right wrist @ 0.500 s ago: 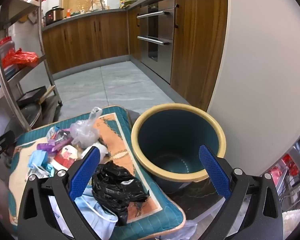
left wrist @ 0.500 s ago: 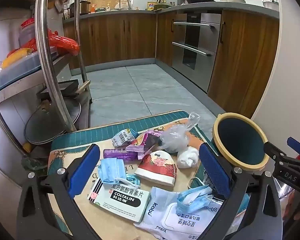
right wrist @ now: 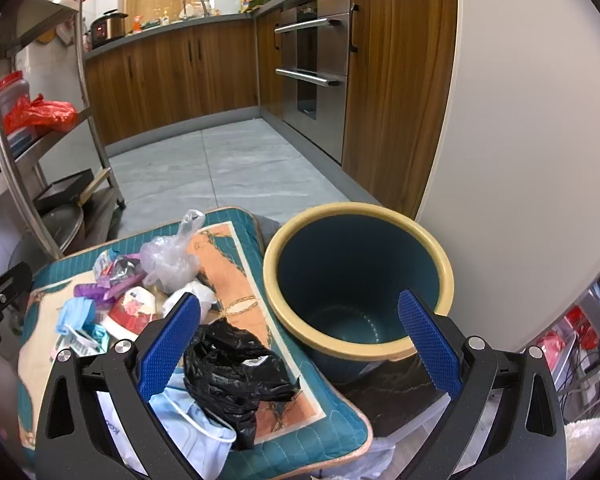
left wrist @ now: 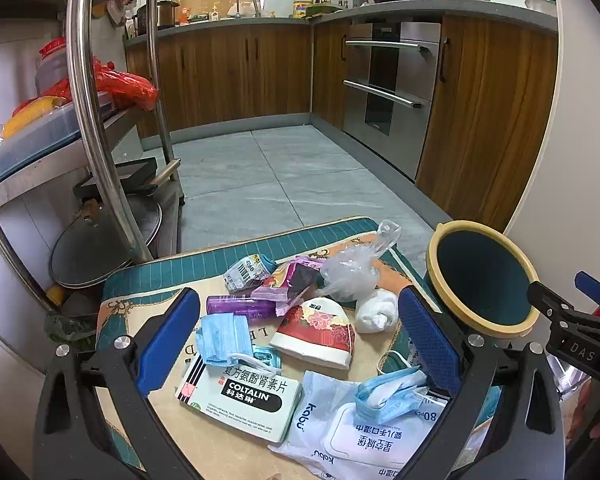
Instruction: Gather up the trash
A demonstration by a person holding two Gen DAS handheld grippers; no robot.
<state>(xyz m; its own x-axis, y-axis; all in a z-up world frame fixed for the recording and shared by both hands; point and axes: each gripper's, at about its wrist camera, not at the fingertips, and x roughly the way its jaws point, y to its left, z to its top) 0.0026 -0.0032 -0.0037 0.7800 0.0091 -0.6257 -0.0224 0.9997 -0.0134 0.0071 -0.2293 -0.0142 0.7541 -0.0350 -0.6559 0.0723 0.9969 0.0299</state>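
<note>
Left tool (left wrist: 298,342): pads apart, nothing held, over the litter at lower centre of its view.
Right tool (right wrist: 298,344): spread wide, empty.
Trash: heaped on a cushion (left wrist: 160,276); medicine box (left wrist: 240,400), paper cup (left wrist: 314,330), face mask (left wrist: 222,336), black bag (right wrist: 236,372) lower centre.
Bin (right wrist: 356,280): just right of the cushion, apparently empty.
Risk: the overlapping pieces may snag (mask loops especially), dragging neighbours off the edge.
Risk: limp film may slip.

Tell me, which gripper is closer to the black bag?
Right. The right gripper hangs just over the black bag, beside its left finger. The left gripper is farther left, over the medicine box.
</note>
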